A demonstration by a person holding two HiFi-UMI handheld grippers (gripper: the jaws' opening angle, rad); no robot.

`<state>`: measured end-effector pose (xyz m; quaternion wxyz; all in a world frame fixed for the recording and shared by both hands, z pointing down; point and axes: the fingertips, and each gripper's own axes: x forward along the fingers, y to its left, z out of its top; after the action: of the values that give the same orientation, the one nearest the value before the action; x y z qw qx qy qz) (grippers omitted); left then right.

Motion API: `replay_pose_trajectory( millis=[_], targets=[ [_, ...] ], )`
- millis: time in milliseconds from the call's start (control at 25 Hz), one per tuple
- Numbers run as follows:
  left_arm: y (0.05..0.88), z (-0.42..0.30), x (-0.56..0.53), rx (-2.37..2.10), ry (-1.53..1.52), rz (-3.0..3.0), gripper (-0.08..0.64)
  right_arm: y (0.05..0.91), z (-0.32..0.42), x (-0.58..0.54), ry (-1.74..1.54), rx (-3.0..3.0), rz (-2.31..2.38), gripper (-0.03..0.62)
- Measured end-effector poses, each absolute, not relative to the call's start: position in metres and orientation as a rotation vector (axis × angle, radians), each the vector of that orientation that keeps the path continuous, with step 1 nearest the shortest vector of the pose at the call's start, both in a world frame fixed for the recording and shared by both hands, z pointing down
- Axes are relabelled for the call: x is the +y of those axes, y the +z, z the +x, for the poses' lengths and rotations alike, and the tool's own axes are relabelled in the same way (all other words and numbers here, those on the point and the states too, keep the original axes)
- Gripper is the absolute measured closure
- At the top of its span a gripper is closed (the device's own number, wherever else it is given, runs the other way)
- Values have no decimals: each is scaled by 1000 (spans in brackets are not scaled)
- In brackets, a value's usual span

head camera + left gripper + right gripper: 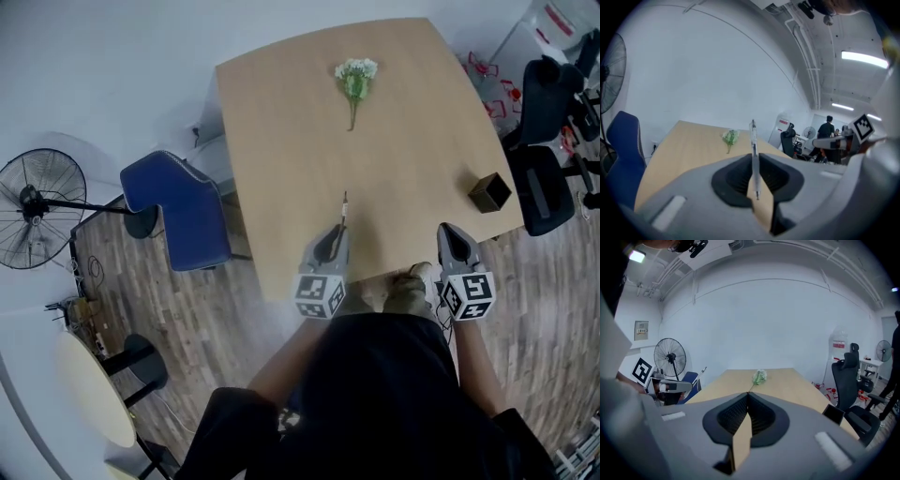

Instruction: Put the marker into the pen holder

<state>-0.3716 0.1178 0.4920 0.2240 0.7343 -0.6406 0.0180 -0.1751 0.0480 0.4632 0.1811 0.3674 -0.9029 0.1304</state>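
Grey left gripper [339,230], right gripper [447,229]; black-white marker cubes [320,294]; black top [375,394], seemingly short-sleeved.

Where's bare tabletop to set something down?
Table is mostly bare: the whole left half, and the middle between flower sprig and pen holder. Busiest at the near edge: left gripper holding the marker, right gripper beside it.
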Motion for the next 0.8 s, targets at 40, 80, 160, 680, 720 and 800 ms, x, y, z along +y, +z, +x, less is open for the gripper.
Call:
replay_pose_trajectory(
  millis=[40,80,160,680,720,800],
  targets=[
    [491,-357,108,-1776,52,2022,514,463,-160,40,376,-2556,1044,589],
    [489,-343,98,-1784,56,2017,513,463,-145,31,382,-2562,1048,589],
    [486,-313,77,-1797,68,2005,512,464,-114,11,394,-2572,1046,589],
    [473,-106,-58,-1815,163,2048,512,472,74,-114,442,-2632,1040,589],
    [470,-94,-65,-1816,162,2052,512,473,86,-120,455,-2635,1041,589],
    [468,-72,-78,-1812,163,2049,512,476,104,-129,484,-2646,1030,589]
  ],
)
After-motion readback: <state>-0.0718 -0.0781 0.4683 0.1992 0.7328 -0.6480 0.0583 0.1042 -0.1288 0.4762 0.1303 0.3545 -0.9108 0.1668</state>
